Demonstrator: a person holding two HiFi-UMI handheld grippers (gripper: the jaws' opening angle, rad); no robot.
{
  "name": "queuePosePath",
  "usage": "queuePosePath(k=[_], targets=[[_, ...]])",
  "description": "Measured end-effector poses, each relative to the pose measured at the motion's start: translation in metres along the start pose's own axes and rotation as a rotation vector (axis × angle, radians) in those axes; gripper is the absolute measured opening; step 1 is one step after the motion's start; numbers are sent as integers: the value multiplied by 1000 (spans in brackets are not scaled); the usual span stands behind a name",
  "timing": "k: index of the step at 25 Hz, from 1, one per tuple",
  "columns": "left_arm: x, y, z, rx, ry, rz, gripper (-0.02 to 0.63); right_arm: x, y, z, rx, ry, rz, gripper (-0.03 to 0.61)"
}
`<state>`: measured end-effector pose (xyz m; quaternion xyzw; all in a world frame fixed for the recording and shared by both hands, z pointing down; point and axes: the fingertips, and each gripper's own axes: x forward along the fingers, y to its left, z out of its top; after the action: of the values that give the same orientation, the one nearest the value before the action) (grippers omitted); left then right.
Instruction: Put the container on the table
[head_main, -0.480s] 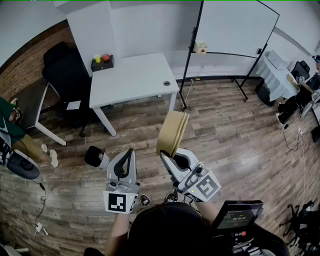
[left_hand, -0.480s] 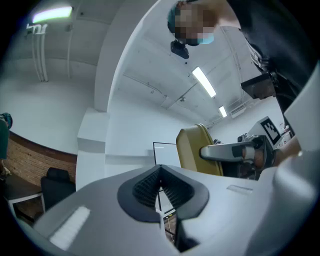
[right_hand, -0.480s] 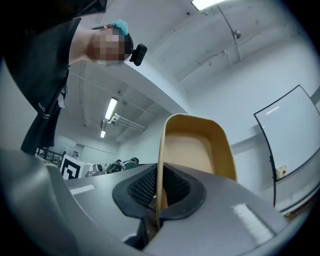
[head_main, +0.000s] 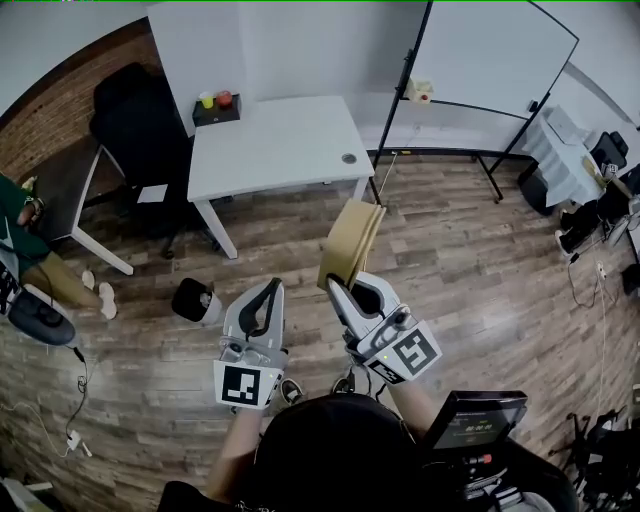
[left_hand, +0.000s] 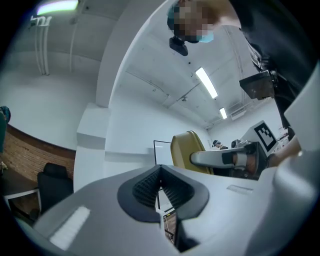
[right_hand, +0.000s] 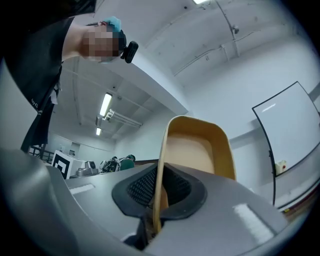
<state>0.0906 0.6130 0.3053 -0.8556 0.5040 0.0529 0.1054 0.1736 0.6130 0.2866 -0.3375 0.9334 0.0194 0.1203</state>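
The container (head_main: 350, 243) is a tan, shallow tray held up on edge over the wooden floor. My right gripper (head_main: 342, 284) is shut on its rim; in the right gripper view the thin wall of the container (right_hand: 200, 150) stands pinched between the black pads. My left gripper (head_main: 270, 292) is beside it on the left, shut with nothing between its jaws; from the left gripper view the container (left_hand: 187, 150) and the right gripper's finger show at the right. The white table (head_main: 290, 150) stands ahead, beyond the container.
On the table's far left corner sits a dark tray (head_main: 217, 108) with small coloured items. A black chair (head_main: 140, 130) stands left of the table and a whiteboard on a stand (head_main: 490, 55) to its right. A small black and white object (head_main: 192, 300) lies on the floor by the left gripper. A seated person (head_main: 30, 250) is at the left edge.
Both grippers and the container have moved a little forward toward the table; the table now lies slightly lower and nearer in the head view. The grip is unchanged.
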Motion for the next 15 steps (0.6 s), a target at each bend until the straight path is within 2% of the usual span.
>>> queuePosePath(k=[3, 7, 10, 15], targets=[[3, 14, -3, -16, -2, -1, -5, 19, 1, -8, -16, 18, 0, 34], [7, 35, -9, -36, 4, -10, -5, 49, 6, -25, -105, 86, -27, 34], [3, 54, -16, -63, 25, -6, -5, 70, 16, -30, -92, 83, -9, 34], [-3, 80, -20, -98, -34, 23, -5, 92, 29, -38, -138, 107, -13, 34]])
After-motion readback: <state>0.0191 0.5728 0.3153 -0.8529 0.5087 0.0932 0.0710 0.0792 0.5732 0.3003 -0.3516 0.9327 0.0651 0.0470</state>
